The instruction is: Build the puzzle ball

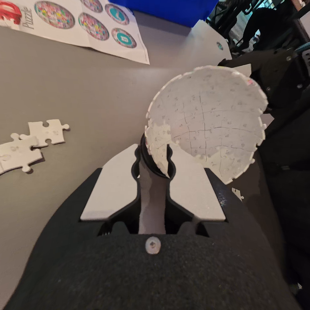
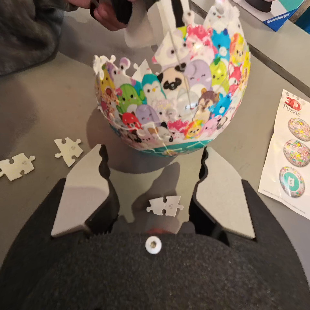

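The left gripper (image 1: 153,161), its grey-faced fingers with black wavy inner pads, is clamped on the jagged rim of the half-built puzzle ball (image 1: 206,120), a thin curved shell of interlocked plastic pieces. By that rim the shell is held up above the grey matte tabletop (image 1: 80,94). In the left wrist view its plain white inside is seen, crossed by fine seam lines and faint printed marks, with knobs and notches all along the open edge.

The right gripper (image 2: 153,161) is seen with its jaws spread wide and nothing between them, just below the ball's glossy outer face, which is printed with bright cartoon animals above a teal band. A single loose white puzzle piece (image 2: 165,207) lies face down on the table between the open fingers, close to the gripper body.

The step in hand appears to be the fetching of the next piece while the shell is steadied. The next move likely calls for the flat, thin piece to be pinched by its edges off a smooth surface, then turned and pressed into a matching notch in the rim without the shell being flexed apart.

Further out, two more loose white pieces (image 2: 68,150) lie to the left, a folded paper instruction sheet (image 2: 288,151) lies to the right, and a blue cardboard box (image 2: 278,18) is set at the far corner.
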### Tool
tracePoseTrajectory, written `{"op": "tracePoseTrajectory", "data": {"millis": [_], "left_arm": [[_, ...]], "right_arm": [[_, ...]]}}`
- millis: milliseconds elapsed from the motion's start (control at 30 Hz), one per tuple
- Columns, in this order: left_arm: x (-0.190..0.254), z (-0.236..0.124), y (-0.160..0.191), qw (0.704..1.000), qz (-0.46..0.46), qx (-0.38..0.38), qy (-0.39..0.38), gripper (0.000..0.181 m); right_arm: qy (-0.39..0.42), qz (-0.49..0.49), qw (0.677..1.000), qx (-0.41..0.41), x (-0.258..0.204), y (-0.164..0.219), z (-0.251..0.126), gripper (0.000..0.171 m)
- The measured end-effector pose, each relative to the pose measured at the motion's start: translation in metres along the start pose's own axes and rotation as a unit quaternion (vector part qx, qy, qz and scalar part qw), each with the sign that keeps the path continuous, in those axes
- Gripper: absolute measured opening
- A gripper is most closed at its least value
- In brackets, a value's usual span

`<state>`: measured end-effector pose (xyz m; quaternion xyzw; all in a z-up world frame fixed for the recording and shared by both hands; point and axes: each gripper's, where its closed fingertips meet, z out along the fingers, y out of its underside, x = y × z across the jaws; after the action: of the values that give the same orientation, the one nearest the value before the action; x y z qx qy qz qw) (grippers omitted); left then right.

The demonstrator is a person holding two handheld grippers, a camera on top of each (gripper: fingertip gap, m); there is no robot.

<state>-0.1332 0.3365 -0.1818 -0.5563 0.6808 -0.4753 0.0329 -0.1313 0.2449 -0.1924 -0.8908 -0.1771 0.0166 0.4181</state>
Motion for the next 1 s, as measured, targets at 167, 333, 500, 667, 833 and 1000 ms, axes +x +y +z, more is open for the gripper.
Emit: {"op": "tracePoseTrajectory", "data": {"millis": [167, 333, 500, 667, 833, 1000], "left_arm": [[0.0, 0.009, 0.006, 0.999, -0.02, -0.034, -0.014, 0.035], [-0.003, 0.022, 0.015, 0.993, -0.053, -0.094, -0.04, 0.032], [-0.001, 0.022, 0.014, 0.99, -0.077, -0.111, -0.052, 0.027], [0.005, -0.004, -0.004, 0.994, -0.094, -0.053, -0.017, 0.027], [-0.001, -0.012, 0.008, 0.991, -0.135, -0.013, 0.012, 0.038], [0.013, 0.001, 0.021, 0.99, -0.131, -0.007, 0.049, 0.041]], "right_arm": [[-0.001, 0.001, 1.0, -0.004, -0.002, 0.004, 0.0, 0.104], [0.019, -0.022, 1.0, -0.005, 0.0, 0.001, -0.003, 0.104], [0.044, -0.035, 0.998, -0.012, 0.003, 0.004, -0.005, 0.097], [0.07, -0.052, 0.996, -0.026, 0.007, 0.009, -0.015, 0.095], [0.068, -0.066, 0.995, 0.016, 0.005, -0.009, -0.037, 0.08], [0.092, -0.108, 0.988, 0.056, 0.001, -0.028, -0.048, 0.074]]}}
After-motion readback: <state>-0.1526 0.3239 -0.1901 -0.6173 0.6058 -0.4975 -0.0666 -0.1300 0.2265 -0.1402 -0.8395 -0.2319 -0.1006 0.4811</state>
